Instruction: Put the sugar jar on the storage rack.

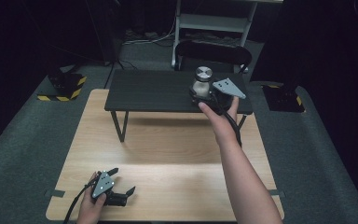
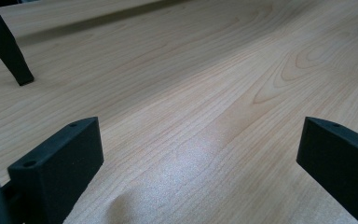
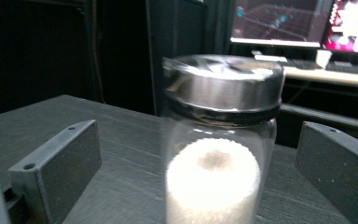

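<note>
Right gripper view: glass jar (image 3: 220, 140) with a silver metal lid (image 3: 223, 84) stands upright on the small dark table (image 3: 51, 121), dead centre between the two black jaws. Jaws are spread wide, clear gap on both sides of the glass, pads not touching it. Inside the jar sits a white fluffy roll (image 3: 213, 184), round end facing the camera. Jar is a bit blurred. Behind it, lit monitors (image 3: 303, 21) on a desk, dark background otherwise.

High view: jar (image 1: 202, 82) sits near the right end of the dark table (image 1: 154, 91), which stands raised on thin legs on the far part of the light wood worktop (image 1: 168, 140). Right gripper (image 1: 204, 95) is just on the near side of the jar, grey plate on top, held by the right hand (image 1: 221, 116) with the forearm reaching in from bottom right. Left gripper (image 1: 121, 184) lies low on the near left part of the worktop, well apart from the jar, left hand (image 1: 93, 205) around it.

Left gripper view: jaws spread wide, nothing between them, bare wood worktop (image 2: 191, 116) ahead, one black table leg (image 2: 7, 46) at top left.

Dark chair (image 1: 213, 52) behind the dark table, grey carpet floor (image 1: 23, 130) around.
</note>
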Motion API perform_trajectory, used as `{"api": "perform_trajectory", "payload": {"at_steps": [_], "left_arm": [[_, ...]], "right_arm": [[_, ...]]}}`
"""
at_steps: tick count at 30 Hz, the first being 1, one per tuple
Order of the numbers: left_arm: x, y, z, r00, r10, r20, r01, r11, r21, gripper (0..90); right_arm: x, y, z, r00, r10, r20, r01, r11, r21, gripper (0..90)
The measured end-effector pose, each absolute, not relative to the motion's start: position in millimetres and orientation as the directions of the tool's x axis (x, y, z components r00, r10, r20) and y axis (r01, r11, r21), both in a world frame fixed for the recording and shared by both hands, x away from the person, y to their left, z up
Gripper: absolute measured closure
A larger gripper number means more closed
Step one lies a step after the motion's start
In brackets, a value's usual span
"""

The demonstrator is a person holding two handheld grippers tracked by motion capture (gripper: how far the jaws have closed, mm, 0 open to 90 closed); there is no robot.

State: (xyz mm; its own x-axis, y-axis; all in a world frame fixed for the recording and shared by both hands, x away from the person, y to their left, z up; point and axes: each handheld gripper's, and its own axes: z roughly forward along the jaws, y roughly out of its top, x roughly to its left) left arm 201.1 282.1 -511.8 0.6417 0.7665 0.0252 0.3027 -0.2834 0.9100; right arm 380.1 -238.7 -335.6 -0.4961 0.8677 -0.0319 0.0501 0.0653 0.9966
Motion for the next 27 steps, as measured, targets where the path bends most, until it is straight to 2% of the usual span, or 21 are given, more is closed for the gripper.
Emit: {"api": "perform_trajectory", "payload": {"at_steps": [16, 27], "left_arm": [[200.4, 281.3, -512.3, 0.639, 0.768, 0.028, 0.3, -0.283, 0.911, 0.4], [200.0, 281.1, -512.5, 0.64, 0.768, 0.03, 0.298, -0.284, 0.911, 0.4]], "right_arm": [[330.1, -265.2, -357.2, -0.569, 0.821, -0.048, -0.001, 0.057, 0.998, 0.3], [285.2, -290.9, -392.8, -0.632, 0.773, -0.056, -0.014, 0.061, 0.998, 0.3]]}}
